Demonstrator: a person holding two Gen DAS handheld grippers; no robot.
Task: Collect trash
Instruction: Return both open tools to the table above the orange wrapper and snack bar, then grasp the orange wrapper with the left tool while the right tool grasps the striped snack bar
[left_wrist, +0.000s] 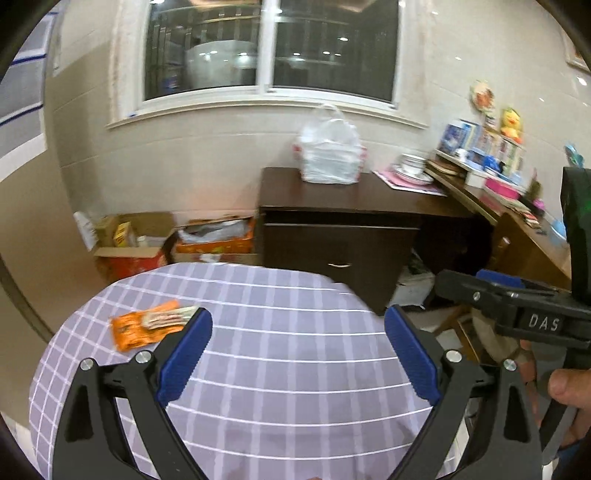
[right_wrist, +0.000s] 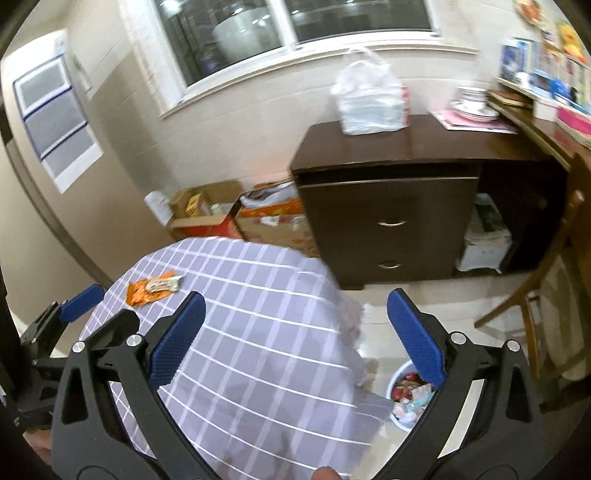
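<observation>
round table (left_wrist: 280, 369) under purple checked cloth fills foreground. dark wooden cabinet (right_wrist: 388, 192) behind it, white plastic bag (right_wrist: 369, 103) on top. left gripper (left_wrist: 298, 354) over cloth, fingers wide apart, nothing between. right gripper (right_wrist: 295, 336) over table's right edge, fingers wide apart, nothing between. small white bin (right_wrist: 406, 395) on floor beside table, holding trash. orange wrapper (left_wrist: 147, 326) flat on cloth, far left side, crumpled pale wrapper (left_wrist: 166, 317) on it.
</observation>
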